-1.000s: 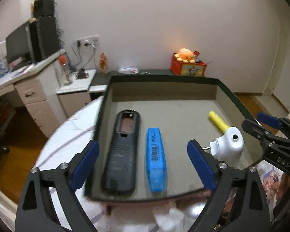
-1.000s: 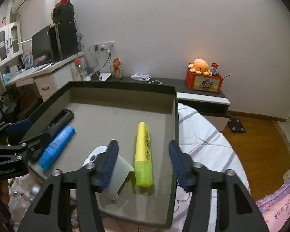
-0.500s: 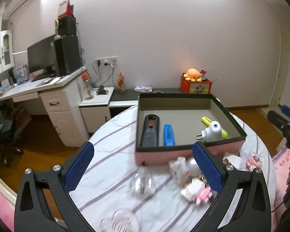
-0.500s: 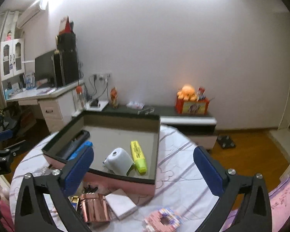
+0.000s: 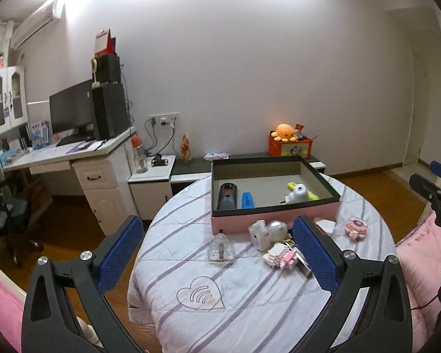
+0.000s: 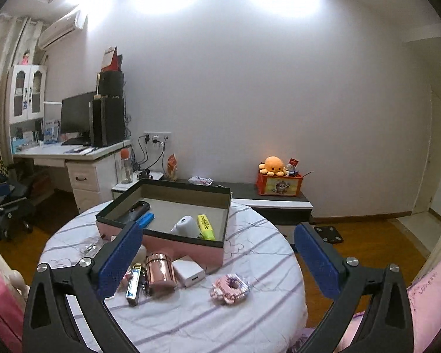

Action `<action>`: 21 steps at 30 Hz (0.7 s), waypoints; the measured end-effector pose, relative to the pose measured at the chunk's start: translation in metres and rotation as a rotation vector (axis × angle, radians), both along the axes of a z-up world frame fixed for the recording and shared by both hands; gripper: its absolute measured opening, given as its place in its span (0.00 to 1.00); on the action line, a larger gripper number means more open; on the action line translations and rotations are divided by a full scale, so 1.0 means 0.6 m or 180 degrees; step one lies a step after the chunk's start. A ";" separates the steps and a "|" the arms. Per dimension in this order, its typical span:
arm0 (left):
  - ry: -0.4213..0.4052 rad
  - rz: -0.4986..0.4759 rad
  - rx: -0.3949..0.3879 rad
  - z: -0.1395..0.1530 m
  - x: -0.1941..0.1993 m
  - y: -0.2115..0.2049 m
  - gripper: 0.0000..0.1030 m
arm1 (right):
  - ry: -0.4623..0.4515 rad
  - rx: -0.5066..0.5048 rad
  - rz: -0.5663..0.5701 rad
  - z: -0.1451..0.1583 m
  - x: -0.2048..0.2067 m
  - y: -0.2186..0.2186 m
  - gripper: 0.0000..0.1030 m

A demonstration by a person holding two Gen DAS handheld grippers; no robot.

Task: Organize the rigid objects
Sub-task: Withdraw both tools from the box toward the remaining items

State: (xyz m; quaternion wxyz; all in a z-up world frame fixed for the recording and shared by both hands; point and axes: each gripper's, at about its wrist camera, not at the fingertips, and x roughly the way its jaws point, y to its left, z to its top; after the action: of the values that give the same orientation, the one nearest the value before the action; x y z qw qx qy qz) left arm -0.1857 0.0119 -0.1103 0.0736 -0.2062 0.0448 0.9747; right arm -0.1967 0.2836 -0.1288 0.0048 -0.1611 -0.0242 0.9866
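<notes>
Dim rm, ceiling glare, fisheye warp.

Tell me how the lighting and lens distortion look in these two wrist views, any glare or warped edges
Left wrist view: ceiling glare washes out the top of the wall; the fisheye bows the room's edges; the box and items inside stay sharp. Right wrist view: two bright glare patches overhead, dark vignette corners, the round table bulging; the copper tin shows soft reflections.

A bedroom in someone's home, doubling as a study corner.

At far left a white desk (image 5: pixel 73 158) carries a monitor (image 5: pixel 72 107) and a black computer tower (image 5: pixel 110 110). An air conditioner (image 6: pixel 63 29) hangs high above. An orange plush octopus (image 6: pixel 272 165) tops a low cabinet against the far wall; pink bedding (image 5: pixel 420 253) lies near right beside a cloth-covered round table (image 5: pixel 244 288).
</notes>
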 end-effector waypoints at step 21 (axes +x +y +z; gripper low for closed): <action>-0.0057 -0.0058 -0.0158 -0.008 0.033 0.016 1.00 | -0.0092 0.0039 -0.0032 -0.006 0.052 0.002 1.00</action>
State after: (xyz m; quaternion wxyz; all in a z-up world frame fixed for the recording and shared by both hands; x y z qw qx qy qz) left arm -0.1660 0.0218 -0.1150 0.0778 -0.2162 0.0702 0.9707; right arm -0.1657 0.2849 -0.1321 0.0104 -0.1755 -0.0295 0.9840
